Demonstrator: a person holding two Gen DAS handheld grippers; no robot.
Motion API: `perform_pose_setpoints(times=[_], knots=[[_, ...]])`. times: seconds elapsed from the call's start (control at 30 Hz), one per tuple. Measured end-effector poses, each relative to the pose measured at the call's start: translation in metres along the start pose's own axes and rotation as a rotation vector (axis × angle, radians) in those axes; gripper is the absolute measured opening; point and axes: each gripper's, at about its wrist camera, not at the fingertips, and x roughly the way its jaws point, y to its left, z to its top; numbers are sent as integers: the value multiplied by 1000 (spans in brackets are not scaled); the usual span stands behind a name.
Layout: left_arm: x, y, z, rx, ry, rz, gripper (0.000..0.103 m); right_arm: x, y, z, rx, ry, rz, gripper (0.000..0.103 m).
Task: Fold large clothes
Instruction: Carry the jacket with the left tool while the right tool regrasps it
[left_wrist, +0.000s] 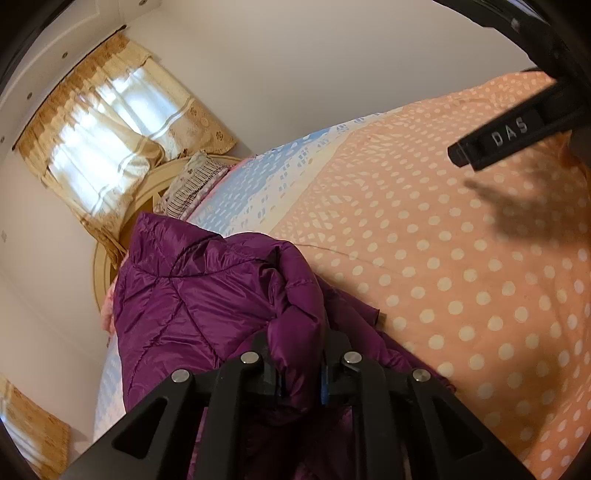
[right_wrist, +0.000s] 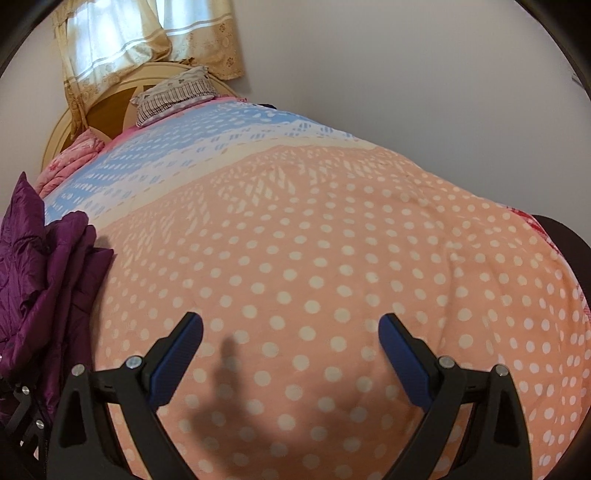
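Observation:
A purple quilted puffer jacket (left_wrist: 192, 295) lies bunched at the left side of the bed. My left gripper (left_wrist: 299, 365) is shut on a thick fold of the jacket, which bulges up between the fingers. In the right wrist view the jacket (right_wrist: 44, 266) hangs crumpled at the far left edge. My right gripper (right_wrist: 291, 332) is open and empty, hovering above the peach polka-dot bedspread (right_wrist: 314, 240), well to the right of the jacket. Its black body shows at the top right of the left wrist view (left_wrist: 509, 136).
The bedspread (left_wrist: 461, 277) turns blue and white toward the headboard (right_wrist: 110, 103). A striped pillow (right_wrist: 173, 92) and pink bedding (right_wrist: 70, 158) lie at the head. A curtained window (left_wrist: 103, 140) is behind. A dark object (right_wrist: 569, 251) sits at the bed's right edge.

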Motion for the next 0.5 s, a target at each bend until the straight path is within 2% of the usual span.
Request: perform_pose_setpoints(times=[0.13, 0.23, 0.4, 0.5], knots=[[-4, 1, 9, -20, 8, -5, 20, 2, 4, -1, -13, 3, -2, 98], [-15, 0, 20, -34, -14, -16, 34, 4, 2, -1, -11, 8, -10, 98], [-48, 12, 45, -86, -93, -11, 62, 10, -7, -1, 0, 21, -31, 98], [-63, 31, 60, -136, -117, 20, 70, 15, -12, -2, 5, 37, -40, 98]])
